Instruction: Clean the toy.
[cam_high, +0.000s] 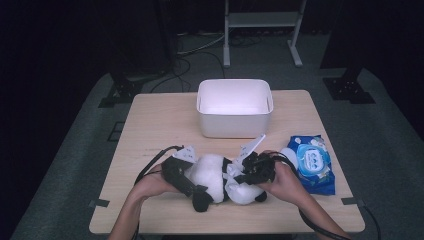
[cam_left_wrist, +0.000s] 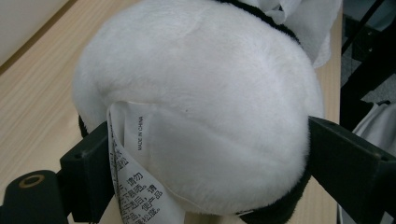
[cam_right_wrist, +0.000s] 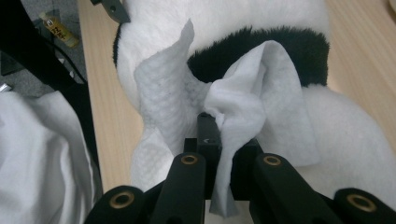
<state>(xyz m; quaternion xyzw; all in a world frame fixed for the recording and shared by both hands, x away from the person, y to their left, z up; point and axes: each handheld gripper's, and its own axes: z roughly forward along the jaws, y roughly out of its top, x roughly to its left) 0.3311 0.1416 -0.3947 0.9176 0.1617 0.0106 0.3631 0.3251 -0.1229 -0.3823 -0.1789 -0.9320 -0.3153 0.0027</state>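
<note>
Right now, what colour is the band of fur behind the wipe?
Black, against the white plush toy; clearest in the right gripper view, behind the wipe.

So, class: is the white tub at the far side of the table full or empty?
Empty, as far as shows. The high view looks down into the white tub and sees bare white walls and floor; the strip behind the near wall is hidden.

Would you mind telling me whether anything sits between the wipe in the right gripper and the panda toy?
Nothing visible does. The wipe, pinched in the right gripper, already lies against the panda toy, which the left gripper clamps.
</note>
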